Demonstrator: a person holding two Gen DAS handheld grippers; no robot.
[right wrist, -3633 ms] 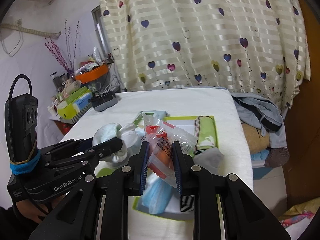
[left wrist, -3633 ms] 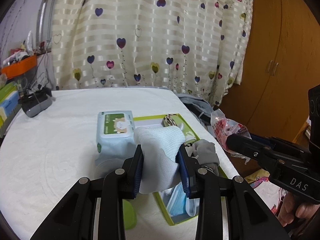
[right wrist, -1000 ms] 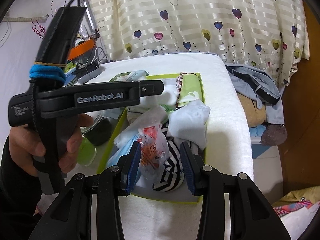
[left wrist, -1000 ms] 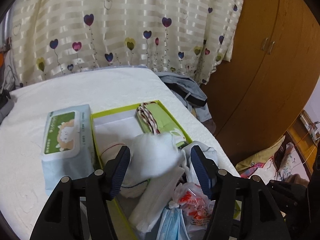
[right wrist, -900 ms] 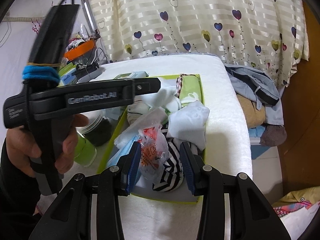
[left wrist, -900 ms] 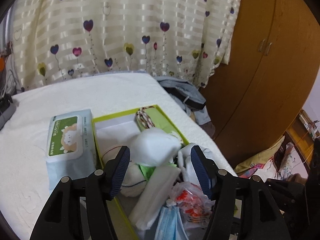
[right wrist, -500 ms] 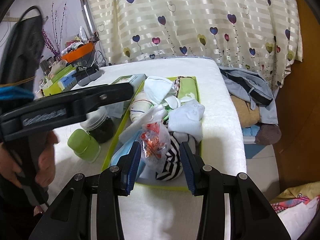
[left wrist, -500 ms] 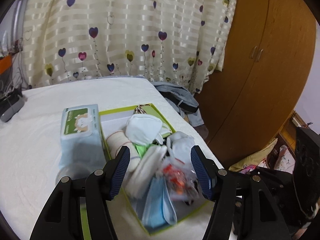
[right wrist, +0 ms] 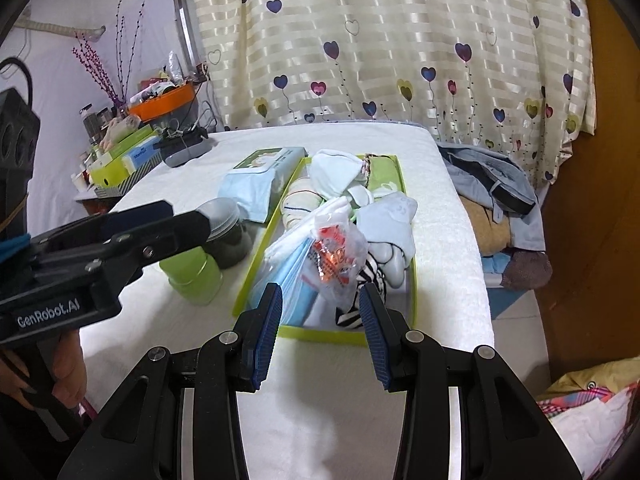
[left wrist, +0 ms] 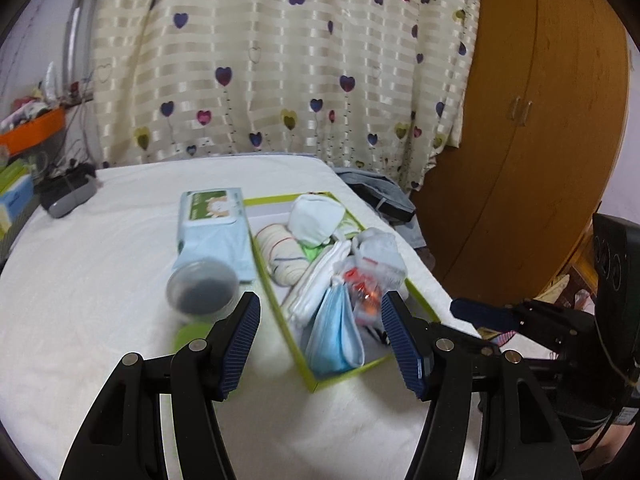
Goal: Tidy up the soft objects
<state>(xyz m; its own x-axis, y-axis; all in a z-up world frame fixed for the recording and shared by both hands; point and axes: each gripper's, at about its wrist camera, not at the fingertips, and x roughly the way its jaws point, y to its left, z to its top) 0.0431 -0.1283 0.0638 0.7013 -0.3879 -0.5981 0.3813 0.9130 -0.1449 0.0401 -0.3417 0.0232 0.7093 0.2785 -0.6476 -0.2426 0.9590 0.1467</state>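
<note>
A lime-green open box point(left wrist: 348, 374) point(right wrist: 326, 334) sits on the white bed, packed with soft things. On top lie a balled white cloth point(left wrist: 316, 220) point(right wrist: 334, 176), a rolled striped cloth point(left wrist: 280, 258), folded blue face masks point(left wrist: 336, 336) point(right wrist: 286, 276), a clear red-printed snack bag point(left wrist: 366, 292) point(right wrist: 336, 258) and a black-and-white striped sock point(right wrist: 360, 280). My left gripper point(left wrist: 320, 334) point(right wrist: 188, 220) hangs open, back from the box's near left corner. My right gripper point(right wrist: 320, 320) point(left wrist: 472, 310) is open just short of the box's near end, holding nothing.
A pale blue wipes pack point(left wrist: 212, 224) point(right wrist: 260, 176), a grey-lidded jar point(left wrist: 200, 288) point(right wrist: 228, 228) and a green cup point(right wrist: 192, 274) stand left of the box. Clothes point(right wrist: 492, 188) are heaped past the bed's right edge. A wooden wardrobe point(left wrist: 540, 140) rises at right, a cluttered shelf point(right wrist: 132, 148) at left.
Both grippers have drawn back from the box, the left one farther. The white cloth and the snack bag, earlier framed by the open jaws, stay in the box.
</note>
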